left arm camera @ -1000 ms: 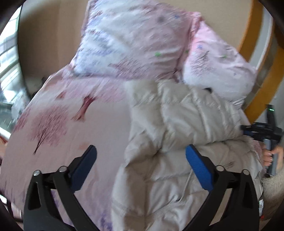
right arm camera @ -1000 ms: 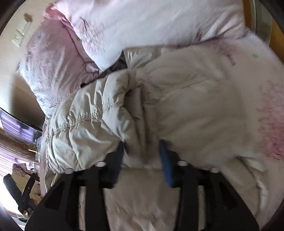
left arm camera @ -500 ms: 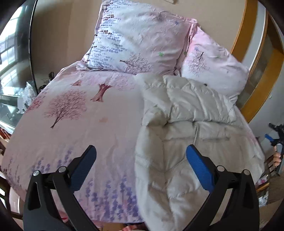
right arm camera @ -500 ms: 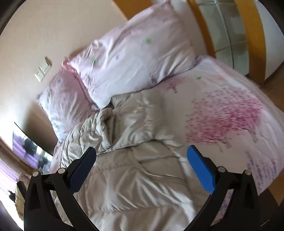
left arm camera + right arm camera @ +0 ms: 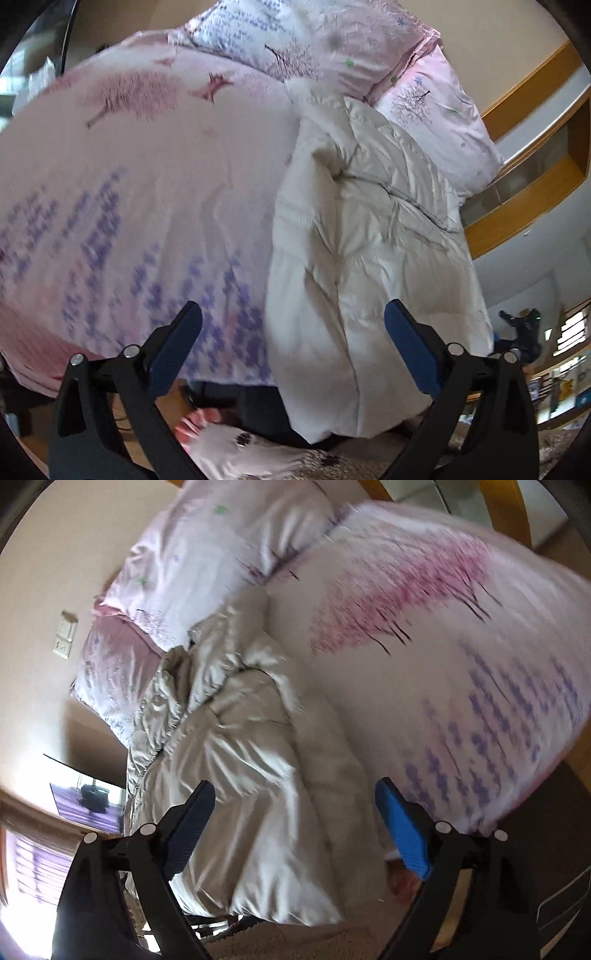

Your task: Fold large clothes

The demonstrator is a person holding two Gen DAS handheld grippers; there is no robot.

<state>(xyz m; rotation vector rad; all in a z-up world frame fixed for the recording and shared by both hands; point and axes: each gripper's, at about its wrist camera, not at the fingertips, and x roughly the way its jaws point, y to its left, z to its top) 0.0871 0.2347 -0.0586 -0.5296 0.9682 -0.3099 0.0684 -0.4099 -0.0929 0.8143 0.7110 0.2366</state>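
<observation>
Lying on bed point(image 5: 147, 192): cream padded coat point(image 5: 362, 229); no legible writing; both jaws released.

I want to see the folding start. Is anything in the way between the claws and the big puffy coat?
No. Both the left claw and right claw are open, with only the coat ahead.

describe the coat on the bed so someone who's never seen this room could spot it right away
Find the bed with its pink tree-print cover. Below the two pillows, along one side, lies a puffy quilted coat, its lower end hanging over the foot of the bed. It is the only plain cream thing there; everything around it is pink and patterned.
</observation>
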